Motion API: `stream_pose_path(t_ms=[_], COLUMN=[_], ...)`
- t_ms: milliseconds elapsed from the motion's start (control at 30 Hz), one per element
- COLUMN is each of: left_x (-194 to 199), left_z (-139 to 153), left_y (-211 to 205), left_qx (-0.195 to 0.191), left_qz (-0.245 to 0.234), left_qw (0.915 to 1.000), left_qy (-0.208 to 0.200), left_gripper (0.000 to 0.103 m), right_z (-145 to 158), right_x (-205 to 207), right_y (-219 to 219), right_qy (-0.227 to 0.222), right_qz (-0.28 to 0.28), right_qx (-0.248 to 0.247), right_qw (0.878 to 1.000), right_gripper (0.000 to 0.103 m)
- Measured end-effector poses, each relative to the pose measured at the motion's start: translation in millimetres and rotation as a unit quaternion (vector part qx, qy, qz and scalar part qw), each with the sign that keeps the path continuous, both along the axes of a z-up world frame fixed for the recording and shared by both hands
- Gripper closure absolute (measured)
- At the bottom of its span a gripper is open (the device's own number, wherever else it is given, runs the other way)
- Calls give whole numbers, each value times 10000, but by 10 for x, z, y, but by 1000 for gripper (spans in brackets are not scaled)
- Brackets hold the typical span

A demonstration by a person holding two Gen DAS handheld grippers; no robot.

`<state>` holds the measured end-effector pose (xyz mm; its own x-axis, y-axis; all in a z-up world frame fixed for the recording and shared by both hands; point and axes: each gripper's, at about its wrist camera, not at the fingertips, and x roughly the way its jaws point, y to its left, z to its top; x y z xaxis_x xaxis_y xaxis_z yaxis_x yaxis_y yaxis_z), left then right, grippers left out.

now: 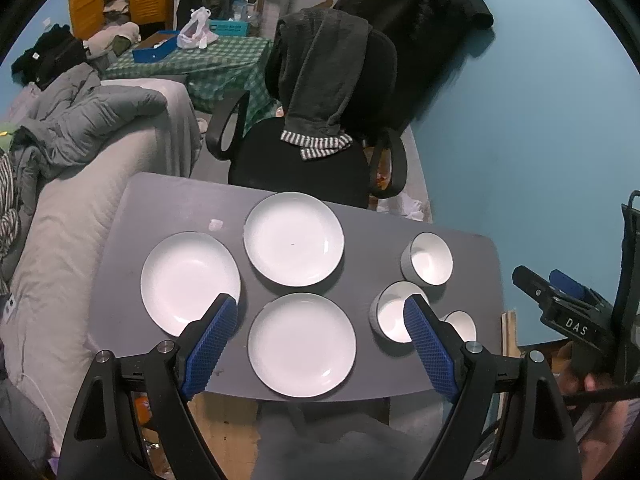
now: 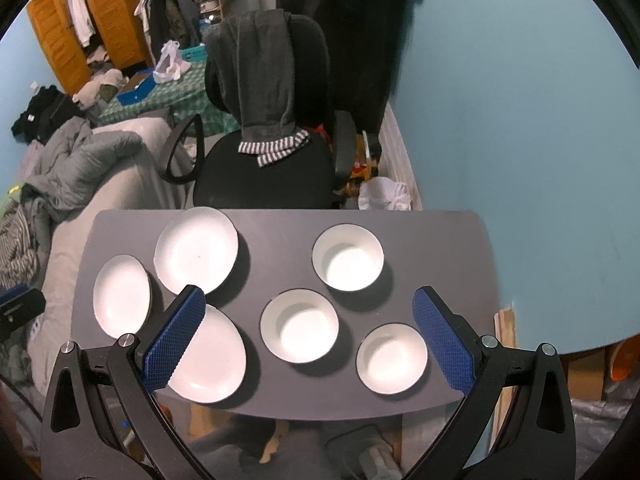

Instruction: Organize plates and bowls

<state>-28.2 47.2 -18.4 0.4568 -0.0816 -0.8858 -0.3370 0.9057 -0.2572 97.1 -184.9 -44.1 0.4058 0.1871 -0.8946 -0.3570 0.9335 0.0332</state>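
Both grippers, my left and right, hang spread wide and empty above the grey tabletop, where three round white plates lie left of three white bowls.

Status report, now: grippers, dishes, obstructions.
Left gripper open, right gripper open, both above table. Three plates, three bowls, all separate, unstacked. Nothing obstructing.

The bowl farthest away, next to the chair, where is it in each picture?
Left wrist view: the far bowl sits right of centre, near the table's right edge.
Right wrist view: it sits just right of centre.
Shared landmark: the black chair behind the table.
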Motion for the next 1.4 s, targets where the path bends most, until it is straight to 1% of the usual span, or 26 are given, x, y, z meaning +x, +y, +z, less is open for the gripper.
stream_pose_path(t_ms=[233, 367, 633, 767, 833, 1000, 1067, 1233, 1400], left_x=[-69, -110, -187, -196, -214, -244, -262, -229, -191], left_z=[-154, -266, -500, -616, -683, -851, -902, -1097, -1242], left_y=[193, 309, 481, 534, 573, 653, 667, 692, 657], left_qx=[82, 52, -63, -55, -81, -187, -227, -223, -229], left_qz=[13, 37, -64, -174, -231, -315, -352, -435, -547], left_qw=[9999, 9997, 9991, 9986, 9983, 9974, 9975, 9968, 9960], left_qy=[141, 225, 425, 492, 522, 621, 568, 626, 671], left_gripper=[16, 16, 16, 16, 16, 16, 16, 16, 16], right_z=[-85, -142, -300, -429, -504, -707, -798, -1050, -1292], right_x=[63, 76, 59, 36, 34, 35, 29, -17, -48], right_y=[131, 241, 512, 698, 768, 884, 921, 1033, 1177], right_qy=[27, 32, 269, 382, 515, 809, 917, 1101, 1352], right_qz=[313, 545, 1124, 1397, 1506, 1625, 1682, 1766, 1943], right_qx=[-93, -211, -35, 7, 110, 304, 383, 407, 410], right_qw=[9995, 9983, 9933, 9895, 9872, 9829, 9807, 9772, 9707], right_gripper=[2, 2, 2, 2, 2, 2, 2, 2, 2])
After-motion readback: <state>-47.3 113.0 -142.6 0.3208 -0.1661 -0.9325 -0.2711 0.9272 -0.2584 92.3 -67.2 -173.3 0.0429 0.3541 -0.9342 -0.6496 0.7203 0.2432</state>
